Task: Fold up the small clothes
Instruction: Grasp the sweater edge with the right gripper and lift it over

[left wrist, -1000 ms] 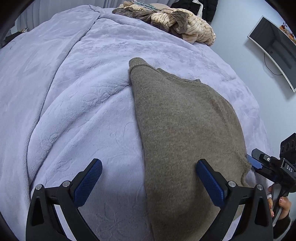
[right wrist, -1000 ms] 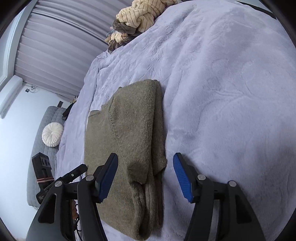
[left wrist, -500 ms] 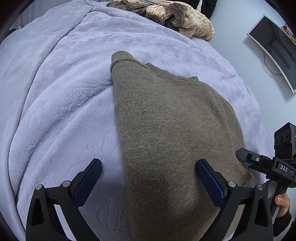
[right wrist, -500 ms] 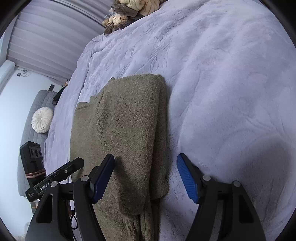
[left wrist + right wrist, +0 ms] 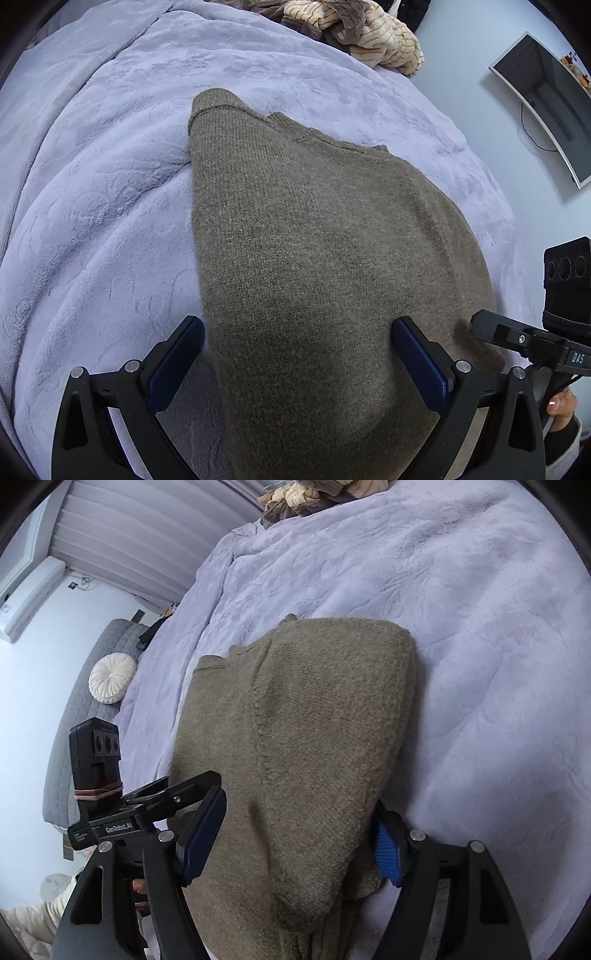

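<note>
An olive-brown knitted sweater point(image 5: 314, 229) lies folded lengthwise on a lavender bedspread point(image 5: 110, 184), its neckline at the far end. My left gripper point(image 5: 295, 332) is open just above its near end, the left pad at the sweater's left edge and the right pad over the knit. In the right wrist view the same sweater point(image 5: 306, 720) fills the gap of my right gripper point(image 5: 299, 808). Its jaws are opening, and the sweater's right fold hides part of the right pad. Neither gripper pinches the cloth. Each gripper shows at the edge of the other's view: right gripper point(image 5: 517, 339), left gripper point(image 5: 147, 805).
A heap of beige and brown clothes point(image 5: 362, 33) sits at the bed's far end. A curved monitor point(image 5: 546, 99) hangs on the right wall. A grey padded bench with a round white cushion point(image 5: 112, 677) stands left of the bed. A person's hand point(image 5: 559, 402) holds the right gripper.
Both grippers have come in closer and lower over the sweater's near end, which now fills more of each view. The right gripper has rolled and its jaws stand wider.
</note>
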`<act>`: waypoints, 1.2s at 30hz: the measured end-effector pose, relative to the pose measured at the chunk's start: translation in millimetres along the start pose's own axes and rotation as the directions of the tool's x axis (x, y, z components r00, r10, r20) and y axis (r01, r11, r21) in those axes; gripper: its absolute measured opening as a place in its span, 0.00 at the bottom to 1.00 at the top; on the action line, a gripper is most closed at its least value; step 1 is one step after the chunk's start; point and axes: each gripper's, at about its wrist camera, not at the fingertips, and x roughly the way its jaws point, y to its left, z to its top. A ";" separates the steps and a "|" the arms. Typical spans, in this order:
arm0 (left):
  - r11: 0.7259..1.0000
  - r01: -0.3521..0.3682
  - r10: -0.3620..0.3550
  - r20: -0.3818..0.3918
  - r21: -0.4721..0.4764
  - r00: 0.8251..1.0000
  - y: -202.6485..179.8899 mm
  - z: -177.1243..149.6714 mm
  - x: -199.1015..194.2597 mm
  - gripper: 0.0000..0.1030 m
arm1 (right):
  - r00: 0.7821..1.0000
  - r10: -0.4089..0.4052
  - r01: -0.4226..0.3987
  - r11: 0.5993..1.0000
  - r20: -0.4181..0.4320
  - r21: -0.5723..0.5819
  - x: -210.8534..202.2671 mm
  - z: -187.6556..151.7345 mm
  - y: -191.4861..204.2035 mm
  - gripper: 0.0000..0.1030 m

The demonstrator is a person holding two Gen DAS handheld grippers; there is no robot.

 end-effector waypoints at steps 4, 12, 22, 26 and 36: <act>0.999 0.014 -0.014 -0.006 0.029 1.000 -2.7 2.3 3.5 0.99 | 1.000 0.014 -0.015 0.997 0.017 0.080 -7.7 -4.3 -23.8 0.73; 0.999 0.044 -0.043 -0.020 0.026 0.999 -1.0 4.8 10.0 0.99 | 0.998 0.045 -0.041 0.996 -0.042 0.082 3.9 -0.9 -28.7 0.76; 0.998 0.053 -0.051 -0.042 0.041 0.998 -9.5 3.2 8.6 0.92 | 0.986 0.155 -0.149 0.984 -0.058 0.092 32.4 5.5 -14.1 0.80; 0.995 0.042 -0.041 -0.013 0.088 0.999 -15.8 -0.3 -2.0 0.70 | 0.996 0.078 -0.073 0.994 -0.052 0.079 31.8 3.4 -7.3 0.54; 0.992 0.086 -0.089 0.031 0.090 0.996 -17.1 -6.2 -55.9 0.54 | 0.948 0.314 -0.317 0.938 0.048 0.138 -14.5 -7.3 17.1 0.37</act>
